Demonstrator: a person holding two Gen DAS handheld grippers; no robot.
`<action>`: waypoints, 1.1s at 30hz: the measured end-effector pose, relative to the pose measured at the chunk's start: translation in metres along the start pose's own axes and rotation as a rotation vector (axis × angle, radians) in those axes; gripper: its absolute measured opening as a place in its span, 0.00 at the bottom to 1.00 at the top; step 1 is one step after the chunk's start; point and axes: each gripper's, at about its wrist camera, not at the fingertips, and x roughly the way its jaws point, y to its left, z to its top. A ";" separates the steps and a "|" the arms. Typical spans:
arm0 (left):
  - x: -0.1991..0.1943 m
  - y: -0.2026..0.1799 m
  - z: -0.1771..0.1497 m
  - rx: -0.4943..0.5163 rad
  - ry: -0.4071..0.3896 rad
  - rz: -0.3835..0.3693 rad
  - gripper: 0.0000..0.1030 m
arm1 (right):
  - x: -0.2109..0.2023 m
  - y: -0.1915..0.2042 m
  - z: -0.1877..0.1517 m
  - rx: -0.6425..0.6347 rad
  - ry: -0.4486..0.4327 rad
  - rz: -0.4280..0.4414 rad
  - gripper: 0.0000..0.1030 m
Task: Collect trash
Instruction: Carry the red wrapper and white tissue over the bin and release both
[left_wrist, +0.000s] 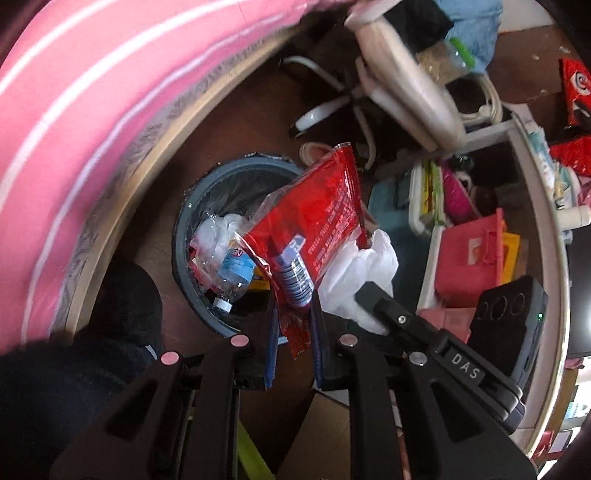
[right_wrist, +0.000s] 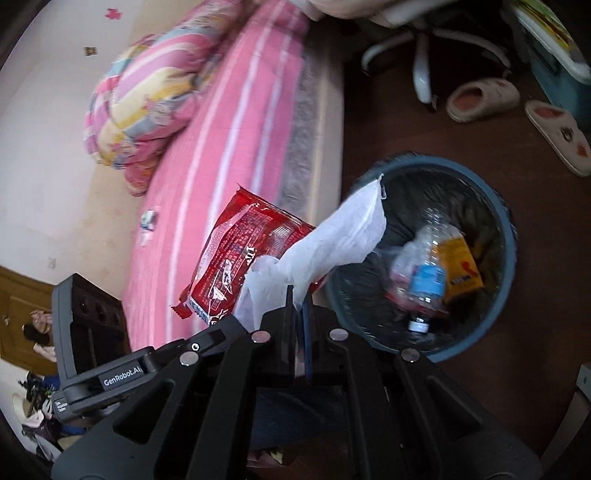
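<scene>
Overhead, a pink striped bed (right_wrist: 236, 122) borders the dark brown floor (right_wrist: 399, 122), where a chair base (right_wrist: 421, 48) and slippers (right_wrist: 484, 98) lie. Beside the bed stands a round bin (right_wrist: 508, 236) holding a bottle (right_wrist: 424, 284). Above it, the left tool (left_wrist: 293, 314) grasps a red wrapper (left_wrist: 321, 206); the right tool (right_wrist: 297, 295) grasps white tissue (right_wrist: 332, 236).

bin mouth (right_wrist: 506, 236): lying open, part filled by a bottle (right_wrist: 424, 284) and yellow carton (right_wrist: 460, 269).
left flank: bed edge (right_wrist: 314, 147) crowding close.
far side: slippers (right_wrist: 484, 99) and chair base (right_wrist: 421, 55) occupying floor.
</scene>
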 end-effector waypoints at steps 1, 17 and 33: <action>0.008 0.000 0.004 0.005 0.008 0.013 0.14 | 0.004 -0.007 0.000 0.015 0.005 -0.009 0.05; 0.101 0.008 0.039 -0.008 0.184 0.080 0.19 | 0.046 -0.064 0.007 0.111 0.036 -0.181 0.05; 0.082 0.013 0.046 -0.047 0.108 0.129 0.76 | 0.042 -0.056 0.003 0.091 -0.026 -0.339 0.85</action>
